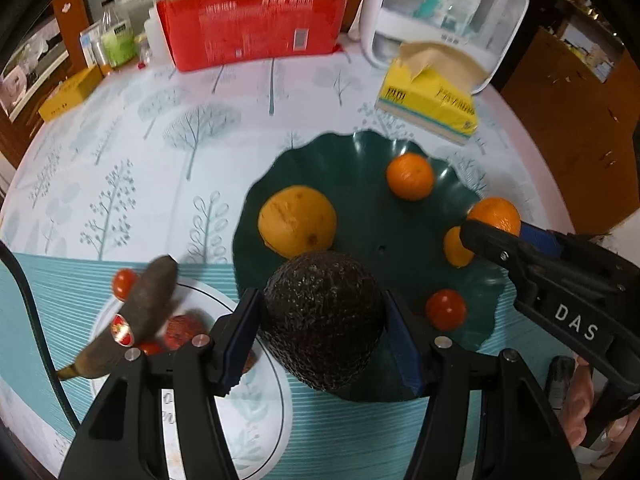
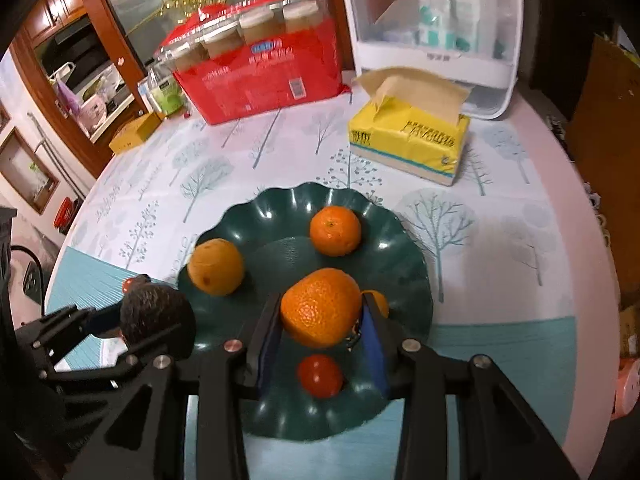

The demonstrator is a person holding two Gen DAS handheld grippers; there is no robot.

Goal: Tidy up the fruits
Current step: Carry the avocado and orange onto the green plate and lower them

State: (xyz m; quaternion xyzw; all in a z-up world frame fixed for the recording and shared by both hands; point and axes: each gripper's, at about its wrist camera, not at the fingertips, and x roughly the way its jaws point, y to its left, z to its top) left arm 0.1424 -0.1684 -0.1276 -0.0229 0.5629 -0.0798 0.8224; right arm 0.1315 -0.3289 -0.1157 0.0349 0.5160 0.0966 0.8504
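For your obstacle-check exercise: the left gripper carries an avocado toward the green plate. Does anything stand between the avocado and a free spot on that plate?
Nothing blocks the way. The avocado, held by the left gripper, already hangs over the near rim of the green plate. The plate's bare centre lies just beyond it, with the yellow-orange fruit and tomato off to either side.

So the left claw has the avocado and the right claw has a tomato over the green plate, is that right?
Not quite. The right claw grips an orange, not a tomato, as the right wrist view shows. The left claw does hold the avocado over the green plate.
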